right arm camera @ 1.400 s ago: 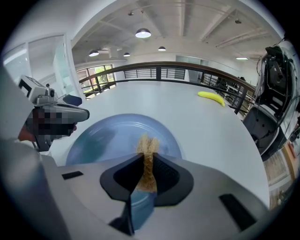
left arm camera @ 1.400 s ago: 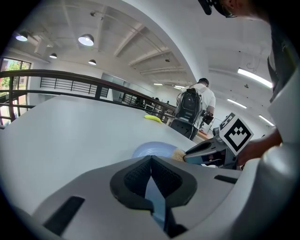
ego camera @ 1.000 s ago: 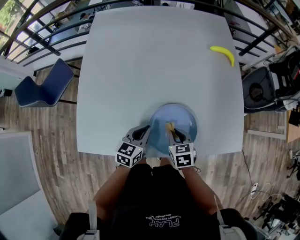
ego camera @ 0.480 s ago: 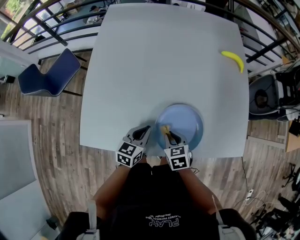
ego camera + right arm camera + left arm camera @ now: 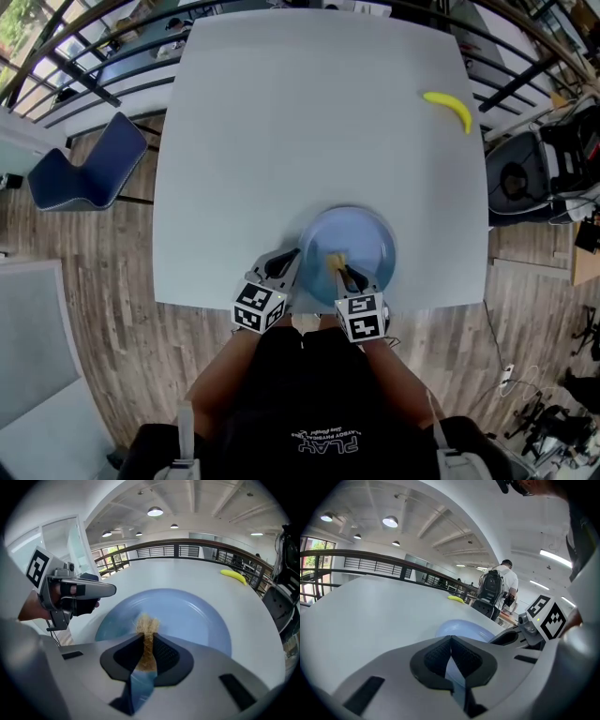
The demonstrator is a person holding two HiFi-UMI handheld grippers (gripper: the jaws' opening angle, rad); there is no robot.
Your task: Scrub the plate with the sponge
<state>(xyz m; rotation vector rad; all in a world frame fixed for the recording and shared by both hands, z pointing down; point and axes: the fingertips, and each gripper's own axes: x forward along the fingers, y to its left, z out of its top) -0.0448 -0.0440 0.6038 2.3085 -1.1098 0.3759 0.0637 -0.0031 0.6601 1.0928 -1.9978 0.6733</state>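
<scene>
We look down on a blue plate (image 5: 367,242) at the bench's (image 5: 309,122) near edge. The right gripper's (image 5: 345,274) fingers (image 5: 166,656) pinch a tan sponge (image 5: 147,626), whose frayed tip pokes past the fingertips over the plate. The left gripper's (image 5: 292,258) fingers (image 5: 436,658) are pressed narrow on the plate's left rim. A banana (image 5: 447,108) lies well apart.

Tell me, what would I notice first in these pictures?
The blue plate sits at the white table's near edge, with the right gripper holding a tan sponge on it. The left gripper pinches the plate's left rim, and a yellow banana lies alone at the far right corner.
</scene>
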